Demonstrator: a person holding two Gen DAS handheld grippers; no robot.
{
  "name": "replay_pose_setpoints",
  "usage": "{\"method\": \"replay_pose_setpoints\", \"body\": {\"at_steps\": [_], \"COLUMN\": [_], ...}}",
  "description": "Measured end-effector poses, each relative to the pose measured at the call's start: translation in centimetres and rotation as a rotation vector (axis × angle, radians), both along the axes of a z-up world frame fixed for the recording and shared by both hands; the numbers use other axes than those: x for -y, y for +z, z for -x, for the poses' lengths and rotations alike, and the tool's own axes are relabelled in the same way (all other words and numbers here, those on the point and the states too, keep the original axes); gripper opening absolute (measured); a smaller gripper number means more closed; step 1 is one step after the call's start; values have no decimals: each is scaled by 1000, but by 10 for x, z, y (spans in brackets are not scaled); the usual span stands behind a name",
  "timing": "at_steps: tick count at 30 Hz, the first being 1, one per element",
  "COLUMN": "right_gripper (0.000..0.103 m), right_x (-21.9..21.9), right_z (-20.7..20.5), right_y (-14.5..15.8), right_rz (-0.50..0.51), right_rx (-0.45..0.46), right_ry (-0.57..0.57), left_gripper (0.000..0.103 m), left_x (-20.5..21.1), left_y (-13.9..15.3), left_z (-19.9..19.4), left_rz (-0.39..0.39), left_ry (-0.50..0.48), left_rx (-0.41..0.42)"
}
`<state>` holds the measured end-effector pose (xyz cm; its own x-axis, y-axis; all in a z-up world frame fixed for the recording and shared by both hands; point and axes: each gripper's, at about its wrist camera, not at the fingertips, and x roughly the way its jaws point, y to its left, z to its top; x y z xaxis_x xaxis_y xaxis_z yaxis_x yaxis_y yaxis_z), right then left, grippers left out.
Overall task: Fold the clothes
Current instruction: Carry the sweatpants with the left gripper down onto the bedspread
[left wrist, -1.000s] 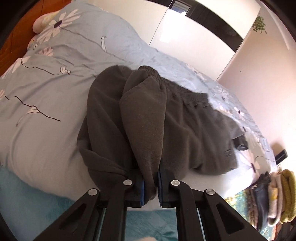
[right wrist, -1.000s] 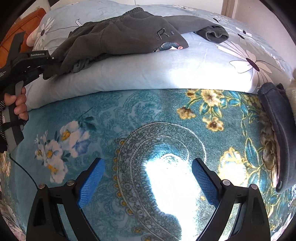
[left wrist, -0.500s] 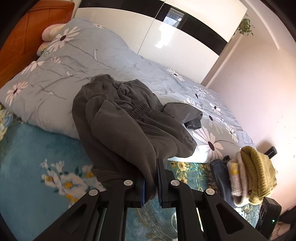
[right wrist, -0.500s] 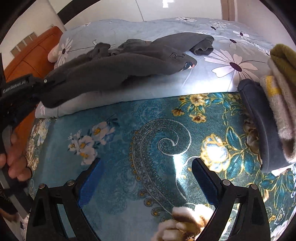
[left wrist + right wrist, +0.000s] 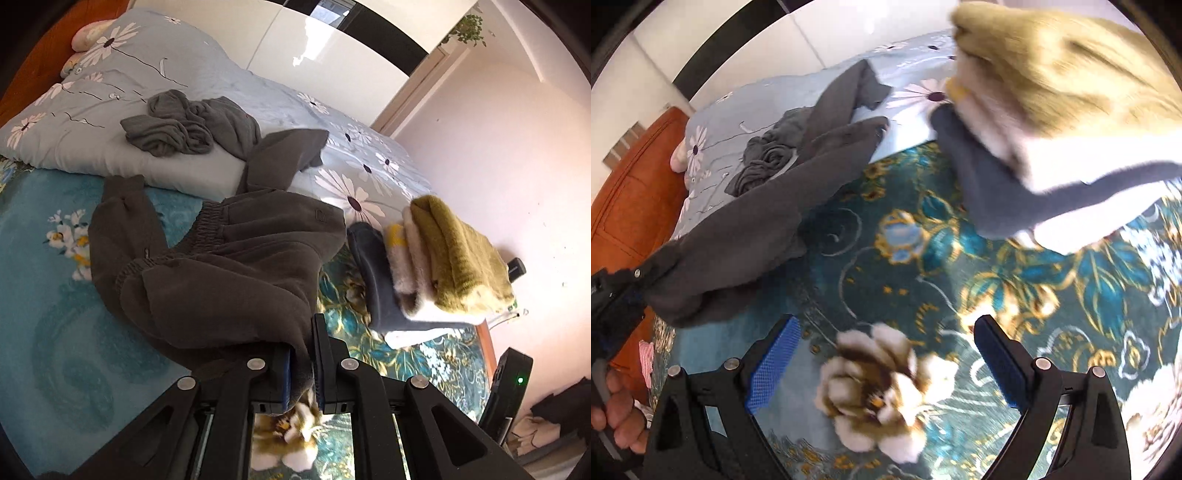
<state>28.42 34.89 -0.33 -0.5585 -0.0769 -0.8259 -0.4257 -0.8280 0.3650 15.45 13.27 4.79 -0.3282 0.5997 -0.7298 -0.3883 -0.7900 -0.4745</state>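
1. the left hand-held gripper (image 5: 302,363) is clamped on a fold of the dark grey sweatpants (image 5: 236,273), which spread toward 11 o'clock over the teal blanket (image 5: 55,332).
2. the right hand-held gripper (image 5: 886,365) gapes wide and holds nothing; the sweatpants lie at its 10 o'clock.
3. a folded pile (image 5: 436,266) sits at 2 o'clock.

Colours and patterns being shown across bed, blanket and clothes

Dark charcoal grey is being shown by the sweatpants (image 5: 236,273), and a lighter grey by the crumpled garment (image 5: 173,127). The duvet (image 5: 155,88) is being seen in pale blue with white daisies and thin dark stems; the blanket (image 5: 923,258) in teal with gold scrolls and cream flowers. Olive, cream-white and slate blue are being displayed by the folded stack (image 5: 436,266). Blue pads (image 5: 774,363) are being shown on black gripper fingers.
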Motion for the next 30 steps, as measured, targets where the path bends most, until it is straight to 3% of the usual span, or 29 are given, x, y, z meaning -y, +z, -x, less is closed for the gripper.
{"method": "replay_pose_setpoints", "body": {"at_steps": [9,17,19,21,23,30], "right_gripper": [96,96,96,96,96,96], "right_x": [-16,-25,-28,-30,-31,-38], "right_z": [-56,-73,-74,-75,-75,-78], "right_y": [-4,-17,-20,-24,-29,-50], "right_rz": [27,46,51,59,69,93], "right_rx": [-29,-9,-1,7,12,57], "right_ry": [-71,-89,-94,-100,-104,-120], "left_gripper": [10,12,17,35,42,43], "left_x": [-36,-37,-35,-33,-28,-4], "left_y": [-33,-56,-60,-64,-67,-73], "left_z": [-61,-68,-69,-69,-69,-66], "left_rz": [87,97,92,83,66,-12], "left_ry": [-112,-131,-136,-146,-143,-100], "left_rx": [85,144,161,201,222,256]}}
